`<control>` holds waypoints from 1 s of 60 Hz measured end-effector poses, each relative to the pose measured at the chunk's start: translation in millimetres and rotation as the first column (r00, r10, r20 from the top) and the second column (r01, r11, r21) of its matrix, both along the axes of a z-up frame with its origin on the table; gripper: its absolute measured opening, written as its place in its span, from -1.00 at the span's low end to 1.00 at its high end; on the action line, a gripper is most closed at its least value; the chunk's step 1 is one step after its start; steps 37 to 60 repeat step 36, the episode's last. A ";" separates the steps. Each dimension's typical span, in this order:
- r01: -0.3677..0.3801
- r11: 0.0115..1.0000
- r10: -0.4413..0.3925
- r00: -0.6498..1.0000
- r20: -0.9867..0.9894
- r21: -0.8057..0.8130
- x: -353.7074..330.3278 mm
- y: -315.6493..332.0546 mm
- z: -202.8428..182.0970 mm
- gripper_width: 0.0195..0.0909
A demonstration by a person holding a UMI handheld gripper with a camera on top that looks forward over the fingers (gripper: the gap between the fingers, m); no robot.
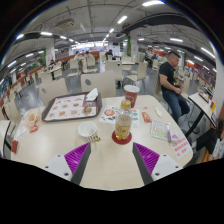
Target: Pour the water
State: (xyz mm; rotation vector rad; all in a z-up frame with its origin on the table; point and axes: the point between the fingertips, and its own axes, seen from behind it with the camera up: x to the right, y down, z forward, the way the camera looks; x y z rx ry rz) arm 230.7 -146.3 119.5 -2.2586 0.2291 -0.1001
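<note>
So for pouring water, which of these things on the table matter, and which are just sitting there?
For the job:
- bottle, standing just ahead of the open tool
- red cup, beyond the bottle

Just lying about:
- tray with food wrappers
- small white cup
- leaflets
- seated person beyond the table

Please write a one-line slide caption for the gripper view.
Open gripper faces a clear plastic bottle of amber liquid standing just ahead of its fingers on a cluttered pale table.

A large canteen hall with rows of pale tables (pixel 110 165) and chairs beneath long ceiling striplights (pixel 122 19).
</note>
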 end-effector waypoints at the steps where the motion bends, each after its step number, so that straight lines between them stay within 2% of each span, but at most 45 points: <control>1: 0.001 1.000 -0.001 1.000 0.000 -0.001 -3.9 -8.8 5.1 0.85; 17: -0.018 1.000 0.018 1.000 0.019 -0.017 -48.1 -63.4 34.7 0.84; 36: -0.055 0.998 0.056 0.998 0.040 -0.031 -59.8 -64.6 34.5 0.84; 60: -0.055 0.998 0.056 0.998 0.040 -0.031 -59.8 -64.6 34.5 0.84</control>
